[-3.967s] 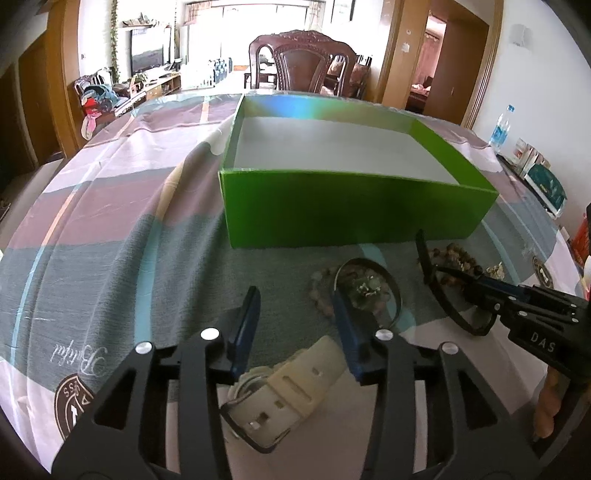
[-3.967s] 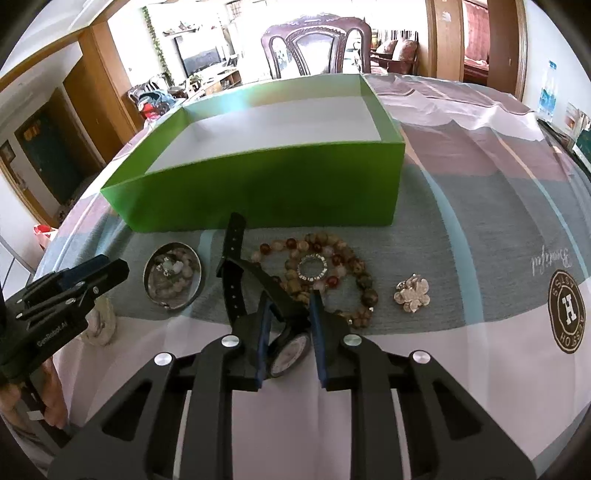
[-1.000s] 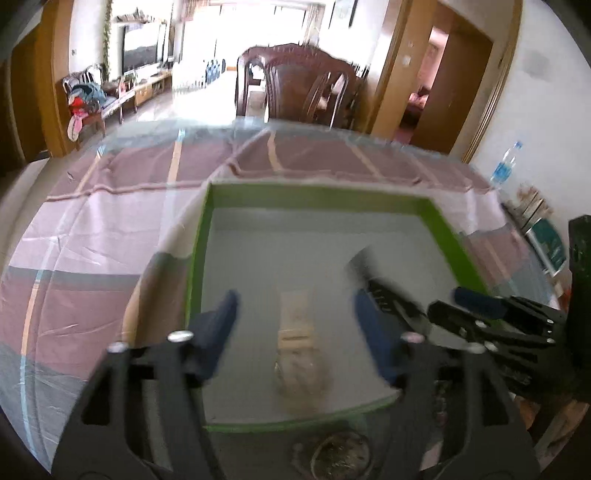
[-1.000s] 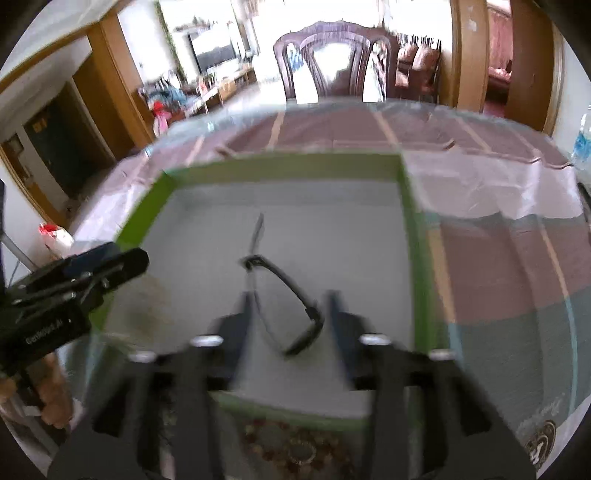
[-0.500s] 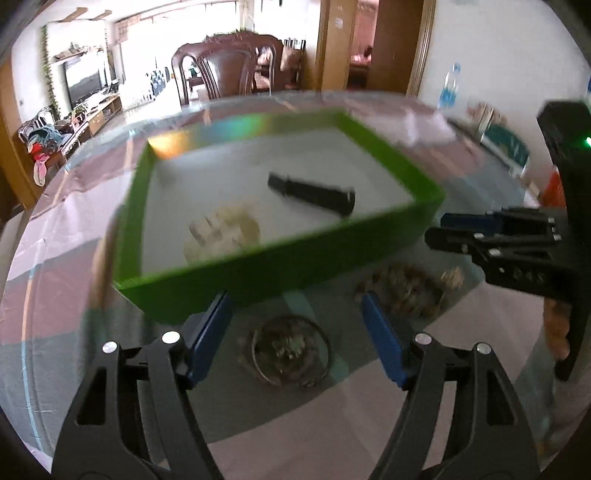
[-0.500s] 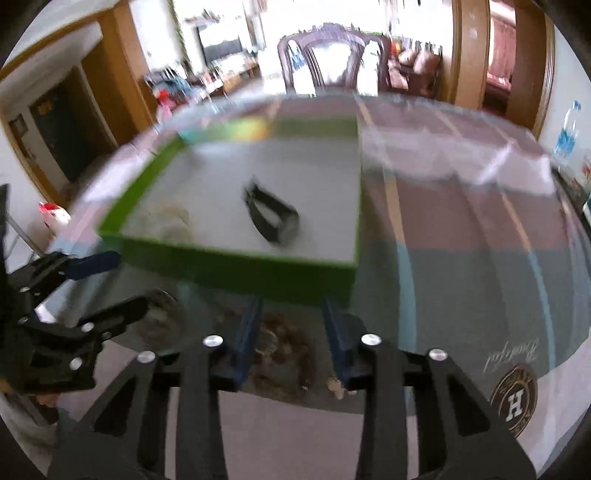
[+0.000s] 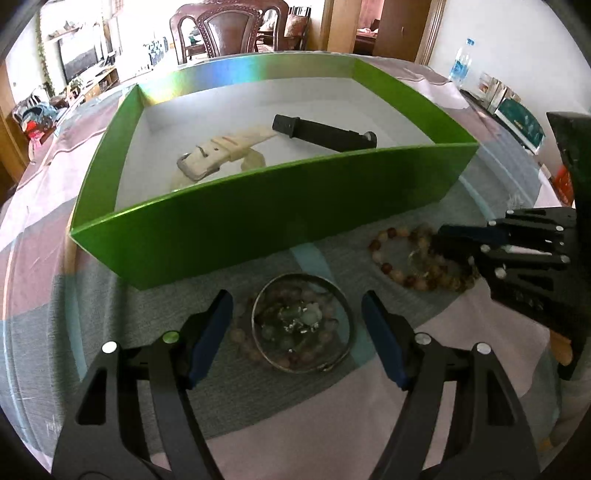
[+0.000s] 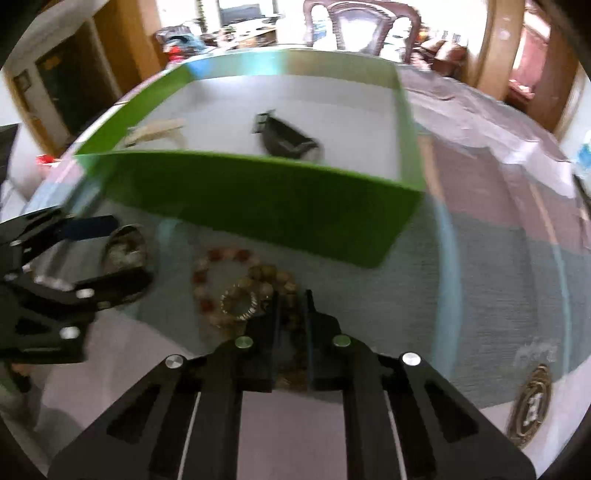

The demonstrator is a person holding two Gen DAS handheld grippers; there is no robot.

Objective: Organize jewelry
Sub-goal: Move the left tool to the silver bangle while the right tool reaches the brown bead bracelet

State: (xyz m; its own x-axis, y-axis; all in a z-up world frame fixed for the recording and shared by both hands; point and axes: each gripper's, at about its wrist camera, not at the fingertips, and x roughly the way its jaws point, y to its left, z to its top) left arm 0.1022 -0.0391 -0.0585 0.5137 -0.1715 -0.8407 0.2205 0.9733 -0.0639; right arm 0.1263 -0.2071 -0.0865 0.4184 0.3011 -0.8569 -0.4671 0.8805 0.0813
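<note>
A green box (image 7: 277, 221) holds a cream watch (image 7: 221, 155) and a black watch (image 7: 325, 134). In front of it lies a silver bangle (image 7: 291, 367) ringed around pale beads and a pendant. My left gripper (image 7: 295, 299) is open, one finger on each side of the bangle without touching it. To the right lie brown and red bead bracelets (image 7: 391, 269) with a small sparkly ring (image 8: 240, 302). My right gripper (image 8: 292, 295) has its jaws closing to a narrow gap, and brown beads (image 8: 291, 314) are pinched between the pads. The right wrist view is blurred.
A striped grey, pink and white cloth (image 7: 44, 258) covers the table, with a round logo (image 8: 532, 406) at the right. A carved wooden chair (image 7: 229, 29) stands beyond the box. A water bottle (image 7: 460, 62) and boxes (image 7: 517, 114) are at the far right.
Both grippers pulled back from above the box and sank to the cloth in front of it. The watches stay in the box. The right jaws narrowed onto the beads.
</note>
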